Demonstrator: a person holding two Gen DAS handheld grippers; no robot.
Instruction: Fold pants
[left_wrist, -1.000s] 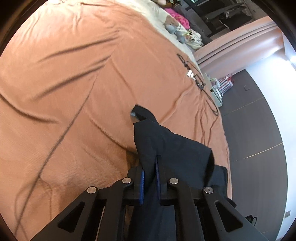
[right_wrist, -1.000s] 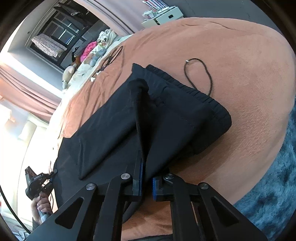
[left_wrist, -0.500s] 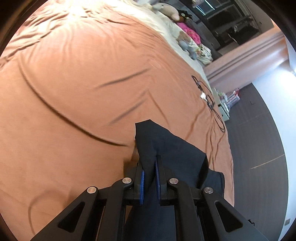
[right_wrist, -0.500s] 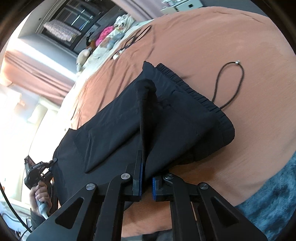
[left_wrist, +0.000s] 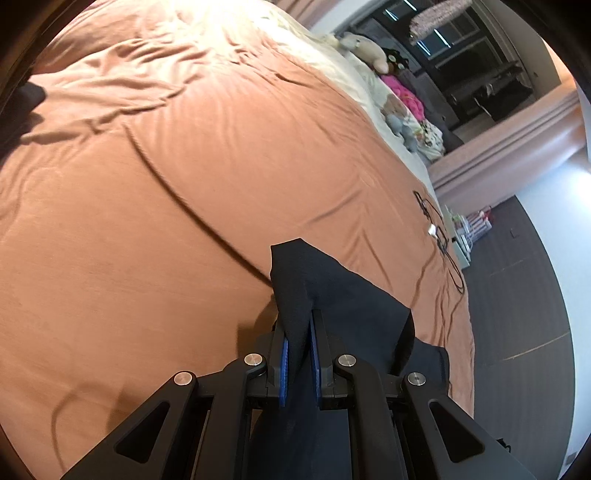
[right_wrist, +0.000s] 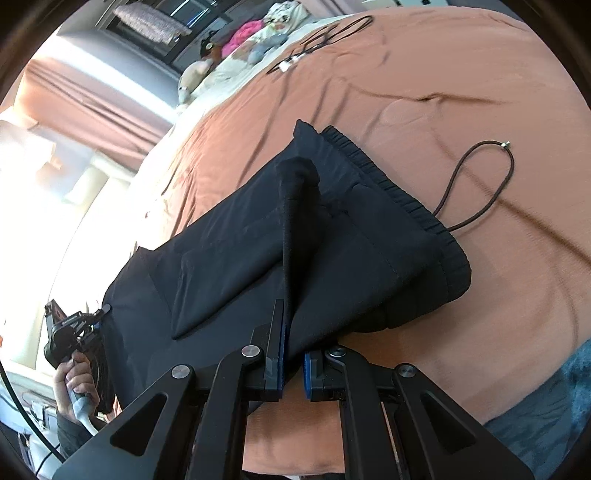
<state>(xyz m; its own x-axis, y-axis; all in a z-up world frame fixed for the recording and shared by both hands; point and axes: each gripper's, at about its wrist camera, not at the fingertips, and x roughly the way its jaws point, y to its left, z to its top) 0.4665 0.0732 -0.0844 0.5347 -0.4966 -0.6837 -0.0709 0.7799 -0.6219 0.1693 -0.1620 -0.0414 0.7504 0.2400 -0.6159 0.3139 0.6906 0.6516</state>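
Here, my left tool is clamped on a raised corner of the black pants, its blue pads pinching the cloth above the bed's orange blanket. My right tool is nearly closed on a lifted ridge of the same pants, which lie spread across the blanket with the ribbed waistband farthest from me. A dark looped cord rests just beside the waistband.
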